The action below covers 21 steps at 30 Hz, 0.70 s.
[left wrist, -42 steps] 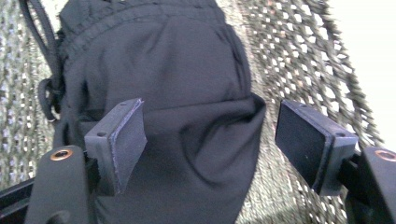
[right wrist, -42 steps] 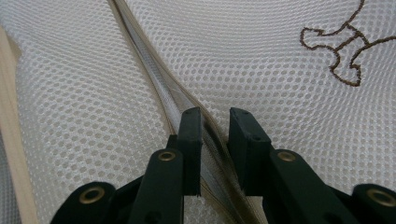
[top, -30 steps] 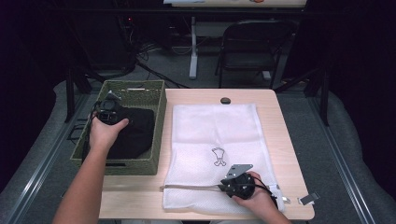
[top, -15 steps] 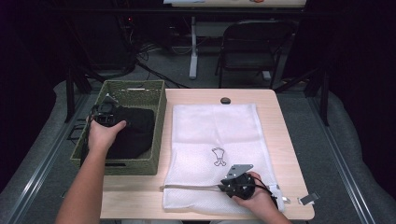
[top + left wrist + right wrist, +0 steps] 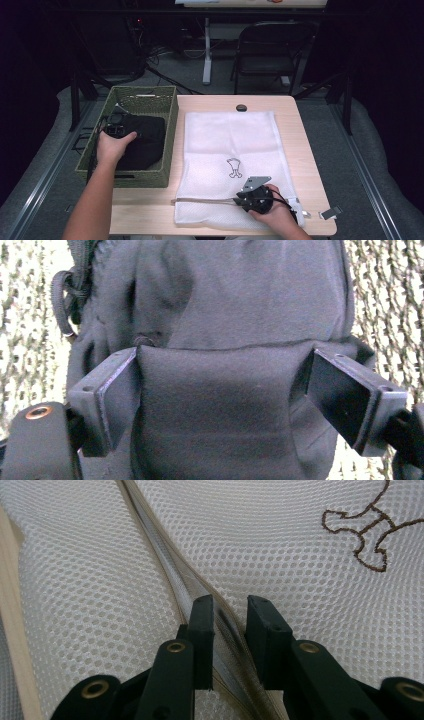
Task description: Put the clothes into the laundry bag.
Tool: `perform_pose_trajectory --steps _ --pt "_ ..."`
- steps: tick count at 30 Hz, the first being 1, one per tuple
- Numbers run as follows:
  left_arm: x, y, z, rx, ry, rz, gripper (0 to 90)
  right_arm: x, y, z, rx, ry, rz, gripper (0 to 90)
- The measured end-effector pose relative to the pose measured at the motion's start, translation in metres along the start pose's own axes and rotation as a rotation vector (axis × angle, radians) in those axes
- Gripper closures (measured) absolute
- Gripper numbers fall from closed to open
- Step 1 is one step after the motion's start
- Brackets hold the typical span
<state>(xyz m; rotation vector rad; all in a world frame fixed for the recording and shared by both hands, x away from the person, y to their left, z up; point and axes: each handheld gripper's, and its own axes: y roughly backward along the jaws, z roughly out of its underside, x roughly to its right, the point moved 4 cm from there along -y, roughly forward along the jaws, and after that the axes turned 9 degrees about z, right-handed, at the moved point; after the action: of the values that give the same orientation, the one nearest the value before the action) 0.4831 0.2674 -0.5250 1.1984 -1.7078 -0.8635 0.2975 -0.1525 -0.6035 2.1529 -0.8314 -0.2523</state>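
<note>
Here your left gripper stands wide around a fold of the black garment inside the green basket, ready to pinch. Your right gripper clenches the mesh laundry bag's zipper edge near the table's front edge, keeping the opening raised.

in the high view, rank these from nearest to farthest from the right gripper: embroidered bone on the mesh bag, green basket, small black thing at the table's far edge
1. Embroidered bone, just beyond the right gripper, on the bag.
2. Green basket, to its left.
3. Small black thing, at the far edge.
</note>
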Motion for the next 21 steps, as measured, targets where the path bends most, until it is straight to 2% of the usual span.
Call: perform_pose_trajectory --steps 12,21 --pt "0.008 -0.016 0.0 -0.026 -0.003 0.018 16.1 0.0 0.0 0.0 0.0 -0.002 -0.002 73.1" --pt "0.009 -0.022 0.001 -0.038 -0.002 -0.003 16.0 0.0 0.0 0.0 0.0 -0.003 -0.003 73.0"
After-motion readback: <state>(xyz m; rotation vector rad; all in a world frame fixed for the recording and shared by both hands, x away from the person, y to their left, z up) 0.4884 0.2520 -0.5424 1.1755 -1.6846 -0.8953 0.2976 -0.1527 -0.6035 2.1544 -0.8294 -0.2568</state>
